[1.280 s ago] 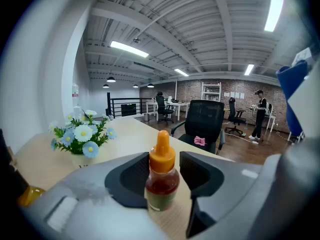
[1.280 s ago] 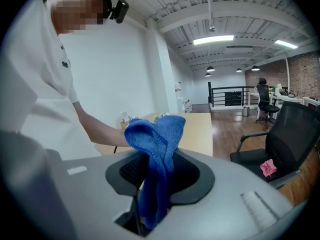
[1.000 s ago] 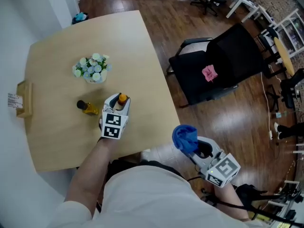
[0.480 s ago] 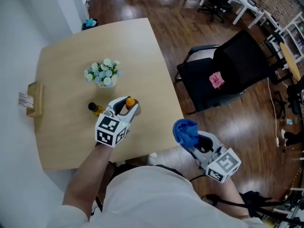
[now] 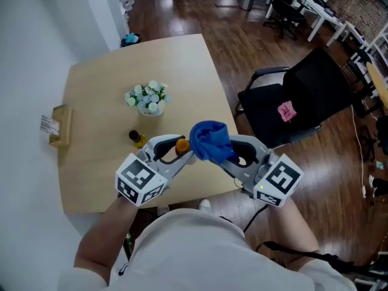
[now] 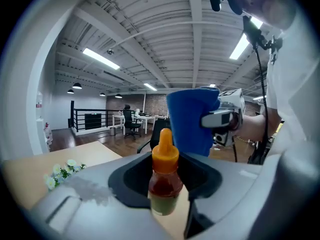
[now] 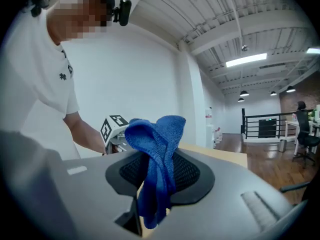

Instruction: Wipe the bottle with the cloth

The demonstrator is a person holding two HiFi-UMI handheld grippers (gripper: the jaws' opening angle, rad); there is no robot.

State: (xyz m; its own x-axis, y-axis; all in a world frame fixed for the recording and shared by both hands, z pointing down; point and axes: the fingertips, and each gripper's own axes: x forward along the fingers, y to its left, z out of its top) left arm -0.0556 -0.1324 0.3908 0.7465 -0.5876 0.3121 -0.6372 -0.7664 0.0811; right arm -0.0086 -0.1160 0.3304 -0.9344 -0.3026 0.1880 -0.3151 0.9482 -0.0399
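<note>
Pale wooden table [image 5: 97, 162] on a dark plank floor [image 5: 236, 47], flower pot [image 5: 148, 97] on it, black office chair [image 5: 306, 93] beside, left gripper [image 5: 179, 154] clamped on orange-capped bottle [image 5: 181, 145] above the table's near edge, right gripper [image 5: 219, 154] pinching blue cloth [image 5: 209, 139] just beside it.

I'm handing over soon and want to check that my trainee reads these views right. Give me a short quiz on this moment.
1. True or false: the left gripper is shut on a bottle with an orange cap.
2. What does the right gripper hold? A: a sponge. B: a blue cloth. C: nothing.
3. How many bottles does the head view show?

Key
1: true.
2: B.
3: two, the held one and a small bottle on the table.
</note>
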